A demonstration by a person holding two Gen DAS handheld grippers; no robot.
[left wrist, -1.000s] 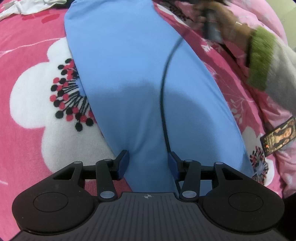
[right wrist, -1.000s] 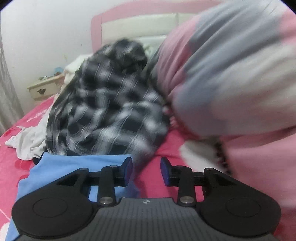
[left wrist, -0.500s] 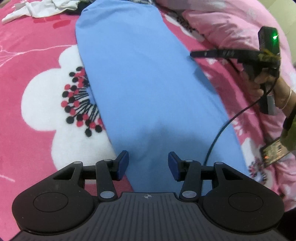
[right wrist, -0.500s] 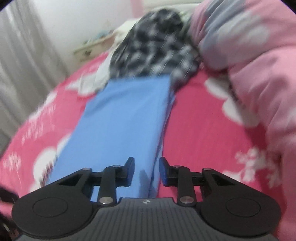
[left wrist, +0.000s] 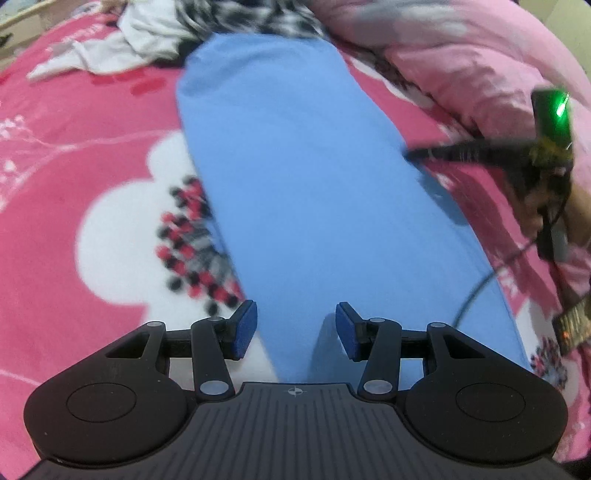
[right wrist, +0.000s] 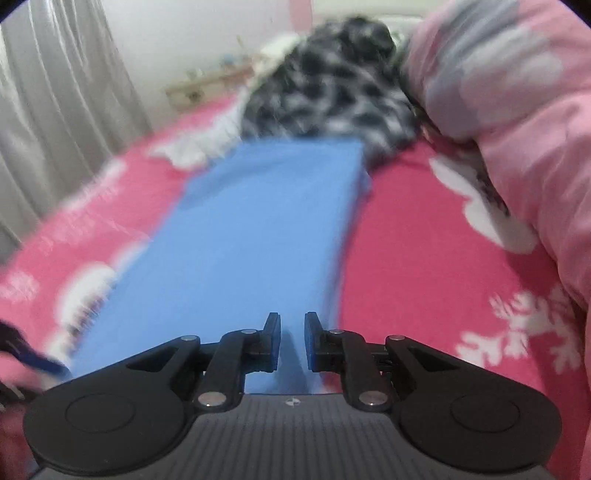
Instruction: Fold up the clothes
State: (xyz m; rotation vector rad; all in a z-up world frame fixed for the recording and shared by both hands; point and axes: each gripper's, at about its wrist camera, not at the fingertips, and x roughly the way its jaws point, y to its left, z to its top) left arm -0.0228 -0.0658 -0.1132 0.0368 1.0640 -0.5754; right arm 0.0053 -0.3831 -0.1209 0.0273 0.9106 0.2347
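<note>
Blue cloth (left wrist: pixel 314 192), already folded into a long narrow strip, is seen from the left wrist view lying flat on the pink flowered bed cover (left wrist: pixel 74 155), its long axis running away from the camera toward a heap of checked and white clothes (left wrist: pixel 236 18) at the far end. The left tongs (left wrist: pixel 293 330) are held open above the near end of the strip, with the near left edge of the cloth passing between the pads but nothing pressed. At the right of this view the right tongs (left wrist: pixel 413 157) are seen reaching in at the strip's right edge, about halfway along; a black cable (left wrist: pixel 476 291) trails from them across the cloth. From the right wrist view the same blue cloth (right wrist: pixel 258 229) is seen stretching ahead toward the checked heap (right wrist: pixel 332 92), with a pink duvet (right wrist: pixel 517 129) piled to the right. The right tongs (right wrist: pixel 291 341) are closing to a narrow gap over the cloth near its right edge; whether fabric is already caught between the pads cannot be told. Both hands are judged near the strip, so a fold across the long axis is likely next.
</note>
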